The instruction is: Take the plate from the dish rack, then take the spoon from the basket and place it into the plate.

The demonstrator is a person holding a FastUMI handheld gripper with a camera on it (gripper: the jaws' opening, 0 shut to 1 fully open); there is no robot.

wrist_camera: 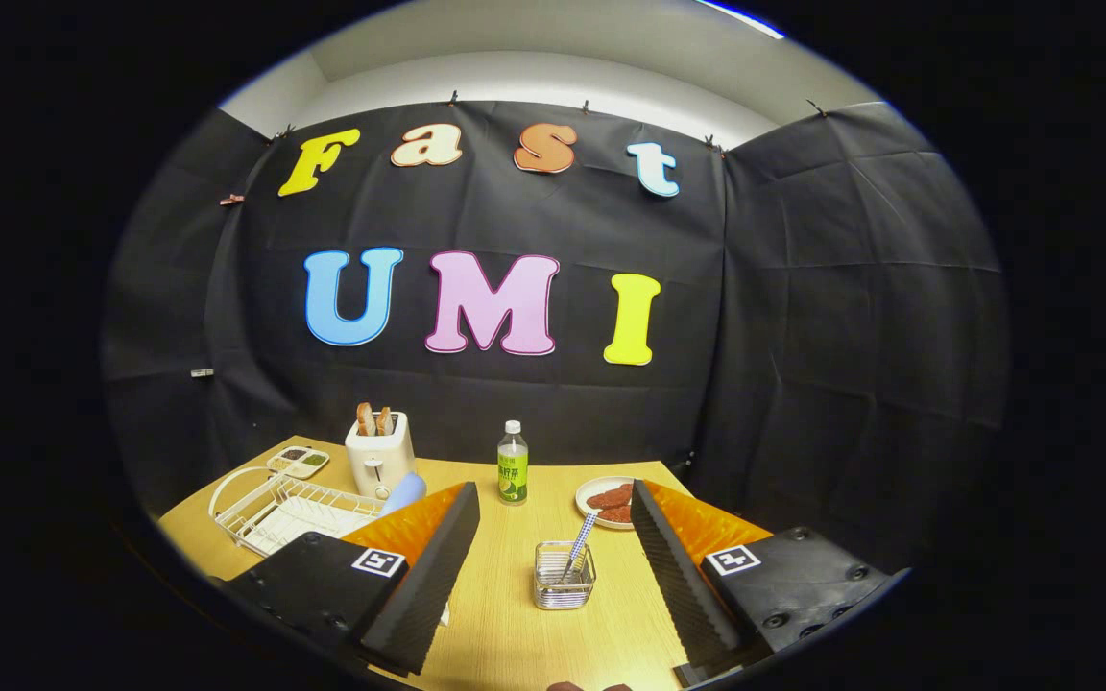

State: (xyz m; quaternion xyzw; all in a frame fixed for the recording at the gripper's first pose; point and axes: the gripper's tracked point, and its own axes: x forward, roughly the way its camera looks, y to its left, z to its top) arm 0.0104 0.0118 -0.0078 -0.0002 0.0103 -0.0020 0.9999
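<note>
Tool, lower centre of frame: its two fingers spread wide apart, ribbed black pads facing inward, nothing gripped between them. Each finger base bears a square marker.

So the gripper is hanging above the wooden table with its fingers spread wide, nothing between the pads. Right between them, a bit ahead, sits a small clear mesh basket with the spoon standing in it, handle leaning back toward the right. Off to the left, partly behind the left finger, is the white wire dish rack, with something flat and pale in it, probably the plate. A white toaster with toast in it sits behind the rack, next to a small tray. A green-label bottle stands mid-table, and a dish of reddish food is just right of it.
</note>
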